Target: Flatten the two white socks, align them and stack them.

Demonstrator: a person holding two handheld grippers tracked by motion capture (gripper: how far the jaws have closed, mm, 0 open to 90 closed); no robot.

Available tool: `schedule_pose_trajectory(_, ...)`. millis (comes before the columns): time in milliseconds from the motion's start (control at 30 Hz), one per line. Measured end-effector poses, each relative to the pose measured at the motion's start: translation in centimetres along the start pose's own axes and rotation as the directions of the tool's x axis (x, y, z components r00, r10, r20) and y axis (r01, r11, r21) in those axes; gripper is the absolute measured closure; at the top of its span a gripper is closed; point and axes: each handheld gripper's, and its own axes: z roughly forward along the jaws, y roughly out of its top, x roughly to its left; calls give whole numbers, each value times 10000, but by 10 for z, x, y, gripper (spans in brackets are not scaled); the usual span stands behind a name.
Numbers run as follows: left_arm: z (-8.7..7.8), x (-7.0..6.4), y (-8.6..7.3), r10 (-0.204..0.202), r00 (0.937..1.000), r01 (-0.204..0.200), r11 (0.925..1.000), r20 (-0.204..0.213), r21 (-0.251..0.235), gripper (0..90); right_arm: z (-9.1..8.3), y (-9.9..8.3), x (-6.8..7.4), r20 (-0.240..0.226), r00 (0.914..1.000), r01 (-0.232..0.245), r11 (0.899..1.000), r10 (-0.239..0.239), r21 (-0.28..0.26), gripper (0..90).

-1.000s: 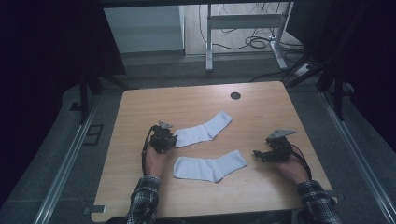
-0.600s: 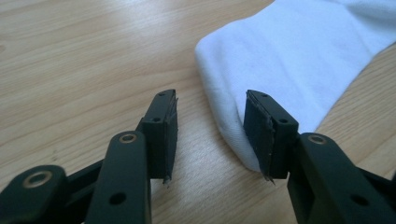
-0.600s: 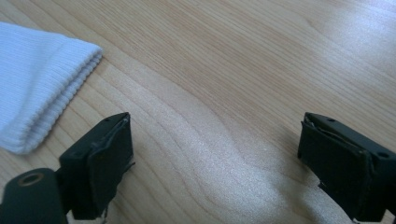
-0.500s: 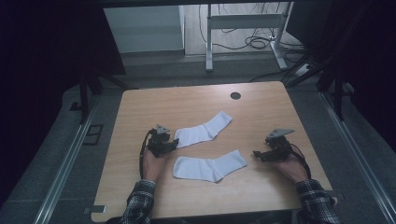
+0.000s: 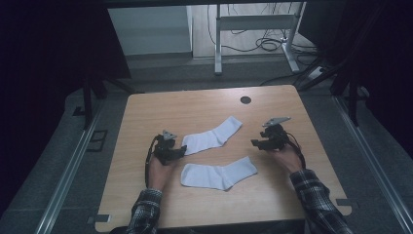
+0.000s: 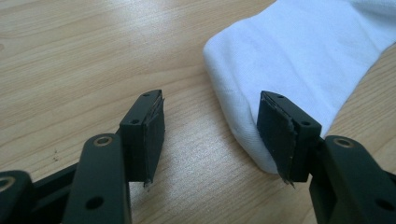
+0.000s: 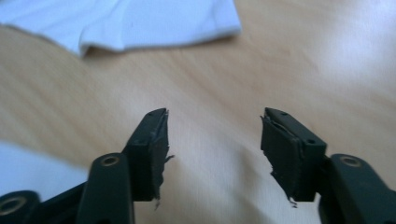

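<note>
Table (image 5: 146, 117): light wood top, rounded corners, a dark round hole (image 5: 245, 100) near the far edge; grey floor around it.
Far sock (image 5: 213, 135): white, lying flat near the table's middle, running on a diagonal; one end points toward the far right, the other end lies at the left claw.
Near sock (image 5: 219, 174): white, flat, closer to the person, between the two forearms, with a slight bend along its length; apart from the far sock, bare wood between them.
Left claw (image 5: 179, 151): held in the person's left hand (image 5: 158, 169), low over the table at the far sock's near-left end. Jaws wide apart. In the left gripper view the left claw (image 6: 212, 135) has the sock's rounded end (image 6: 289, 70) just beside the inner face of one jaw; the other jaw stands over bare wood. Whether that jaw touches the cloth: cannot tell. Nothing gripped.
Right claw (image 5: 256, 144): held in the person's right hand (image 5: 287, 158), right of both socks, grey three-cornered plate (image 5: 275, 120) on top. Jaws wide apart, pointing toward the table's middle. In the right gripper view the right claw (image 7: 215, 144) has bare wood between the jaws; a white sock edge (image 7: 140, 23) lies ahead, well apart from the tips. View blurred.
Sleeves (image 5: 319, 204): plaid, both forearms entering from the near edge.
Background: metal frame legs (image 5: 218, 44) and loose cables (image 5: 270, 45) on the floor beyond the table.
</note>
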Motion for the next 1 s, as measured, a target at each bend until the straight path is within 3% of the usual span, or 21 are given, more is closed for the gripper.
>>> schedule_pose_trajectory(133, 1, 0, 0, 8, 10000, -8, 10000, -4, -12, 408, 16, 22, 0, 147, 9996, 243, 9997, -243, -32, 498)
schedule_pose_trajectory(300, 1, -1, 1, -4, 10000, 4, 10000, -34, 1, 403, 36, 37, -7, 264, 9993, -250, 9997, 250, -17, 578)
schedule_pose_trajectory(533, 1, -1, 1, -13, 10000, 13, 10000, -23, -1, 397, 54, 56, -12, 571, 9968, -541, 9979, 561, -349, 581)
schedule_pose_trajectory(833, 2, -2, 1, -35, 10000, 35, 10000, -61, -2, 396, 85, 61, -7, 1100, 9937, 171, 9990, -217, 424, 532)
schedule_pose_trajectory(900, 1, -2, 1, 63, 10000, -63, 10000, 41, -45, 423, 88, 59, -7, 927, 9956, 122, 9992, -158, 393, 625)
schedule_pose_trajectory(1000, 0, -5, 0, 234, 9992, -231, 9997, 330, -103, 553, 87, 56, -7, 499, 9971, -590, 9978, 574, 302, 767)
